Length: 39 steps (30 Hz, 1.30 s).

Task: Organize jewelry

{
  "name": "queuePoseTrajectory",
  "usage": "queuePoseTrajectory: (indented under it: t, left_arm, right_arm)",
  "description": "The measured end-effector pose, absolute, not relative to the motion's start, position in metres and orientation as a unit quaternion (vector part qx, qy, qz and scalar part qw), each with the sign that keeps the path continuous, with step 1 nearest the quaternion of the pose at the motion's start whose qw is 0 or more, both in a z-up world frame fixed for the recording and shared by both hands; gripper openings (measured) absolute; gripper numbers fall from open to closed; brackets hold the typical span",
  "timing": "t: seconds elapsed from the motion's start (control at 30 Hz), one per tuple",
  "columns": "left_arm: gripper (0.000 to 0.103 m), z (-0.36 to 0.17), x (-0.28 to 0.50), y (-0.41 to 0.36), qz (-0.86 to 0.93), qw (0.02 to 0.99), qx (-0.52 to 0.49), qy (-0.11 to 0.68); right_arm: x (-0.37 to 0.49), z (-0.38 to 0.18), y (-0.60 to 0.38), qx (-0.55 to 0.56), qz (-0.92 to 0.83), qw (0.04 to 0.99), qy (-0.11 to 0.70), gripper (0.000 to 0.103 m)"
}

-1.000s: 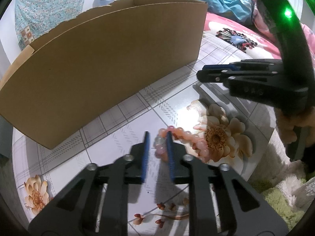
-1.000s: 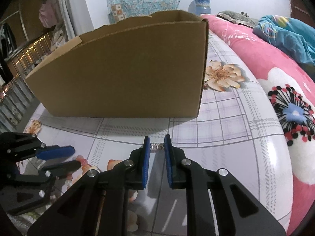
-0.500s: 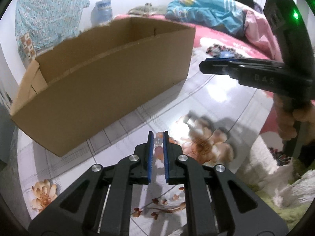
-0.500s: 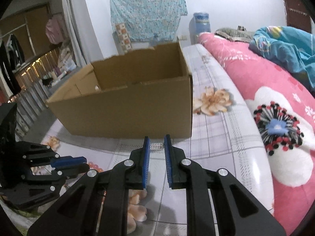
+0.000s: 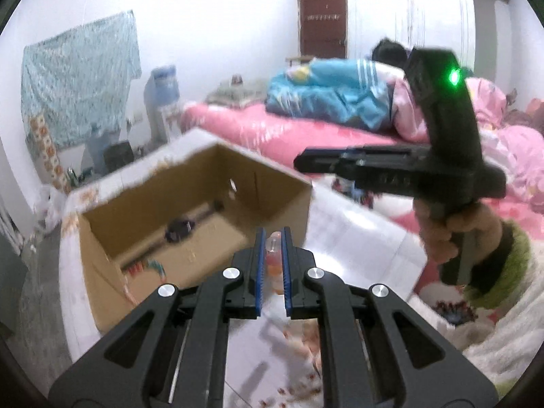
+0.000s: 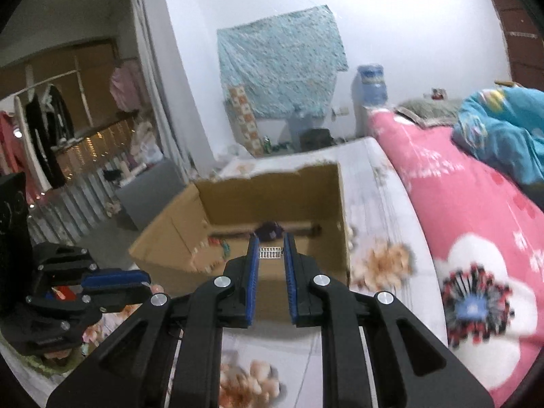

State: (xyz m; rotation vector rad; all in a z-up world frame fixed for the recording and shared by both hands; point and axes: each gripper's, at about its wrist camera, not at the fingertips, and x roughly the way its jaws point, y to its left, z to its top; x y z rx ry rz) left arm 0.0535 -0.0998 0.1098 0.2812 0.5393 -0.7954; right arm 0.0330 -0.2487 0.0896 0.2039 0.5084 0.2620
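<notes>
Box (image 5: 190,238): plain brown cardboard. Desk (image 6: 380,204): white cloth, grey check lines, peach flower prints. Fingers (image 5: 260,265): black, blue ribbed pads. Beads (image 5: 273,258): pink-orange, translucent. Clasp (image 6: 271,252): silver, barred. Bed (image 6: 459,204): pink cover, white blossom with red-black-blue centre. Blanket (image 5: 323,102): turquoise, white stripes. Wall cloth (image 6: 278,74): pale teal, speckled. Sleeve (image 5: 503,268): green, fuzzy.

This is a bedroom in a home. A bed (image 6: 476,210) with a pink flowered cover holds a heaped blue blanket (image 5: 326,98). Clothes (image 6: 51,136) hang on a rail beside a curtain, a patterned cloth (image 6: 282,74) is pinned to the white wall, and a water bottle (image 6: 372,83) stands in the corner near a brown door (image 5: 323,20).
</notes>
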Motion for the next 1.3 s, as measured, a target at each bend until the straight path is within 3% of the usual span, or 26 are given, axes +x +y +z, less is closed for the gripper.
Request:
queuePoseTrajectory:
  t: [0.23,0.53,0.77,0.87,1.07,1.17,1.3]
  left_arm:
    - [0.008,0.117,0.112,-0.114,-0.366,0.882,0.125,0.268]
    - [0.008,0.047,0.198,-0.129,-0.365,0.831,0.087,0.412]
    - [0.009,0.015,0.211,-0.137,-0.35,0.807,0.089,0.468]
    - [0.019,0.021,0.208,-0.133,-0.341,0.814,0.094,0.46]
    - [0.024,0.034,0.207,-0.117,-0.328,0.829,0.078,0.447]
    - [0.034,0.05,0.192,-0.105,-0.325,0.843,0.068,0.423]
    - [0.057,0.069,0.168,-0.092,-0.319,0.858,0.062,0.398]
  right_arm:
    - [0.094,0.085,-0.25,0.105,0.179,0.93,0.305,0.015]
    - [0.164,0.046,-0.237,0.053,0.196,0.883,0.423,0.015]
    - [0.18,0.036,-0.219,0.002,0.2,0.872,0.447,0.019]
    - [0.178,0.042,-0.225,0.023,0.199,0.877,0.437,0.022]
    - [0.16,0.065,-0.254,0.08,0.182,0.897,0.394,0.028]
    - [0.144,0.076,-0.269,0.11,0.174,0.904,0.375,0.031]
    - [0.106,0.093,-0.283,0.136,0.158,0.915,0.345,0.043]
